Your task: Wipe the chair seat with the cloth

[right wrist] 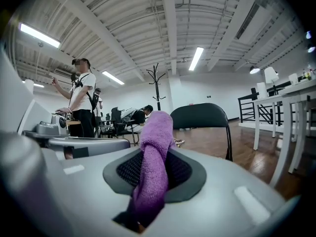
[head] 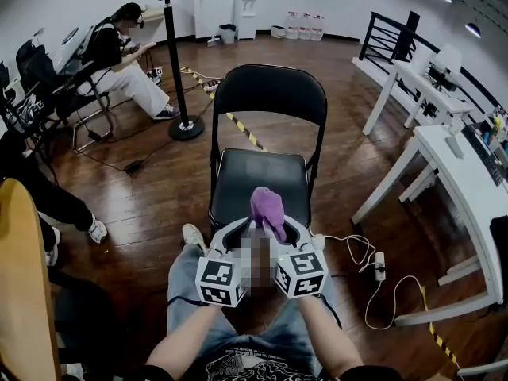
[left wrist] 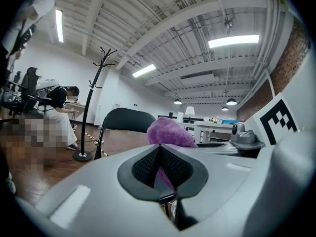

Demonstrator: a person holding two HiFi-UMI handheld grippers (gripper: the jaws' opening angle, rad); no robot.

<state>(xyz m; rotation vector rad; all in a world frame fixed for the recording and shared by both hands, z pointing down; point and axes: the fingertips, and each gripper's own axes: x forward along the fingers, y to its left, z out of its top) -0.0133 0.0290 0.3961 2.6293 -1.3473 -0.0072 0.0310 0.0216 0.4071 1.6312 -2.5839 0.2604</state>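
Observation:
A black folding chair stands straight ahead, its seat bare below the backrest. The purple cloth sticks up over the seat's front edge, between the two gripper tips. My right gripper is shut on the cloth, which runs up between its pads and out past the tip. My left gripper is beside it, and its jaws meet at the tip. From that view the cloth shows just behind and to the right, and I cannot tell if it touches. The chair back is ahead of both.
A coat stand rises left of the chair, with a seated person beyond it. White tables line the right side. A power strip and white cable lie on the wood floor by the chair. Yellow-black tape crosses the floor behind.

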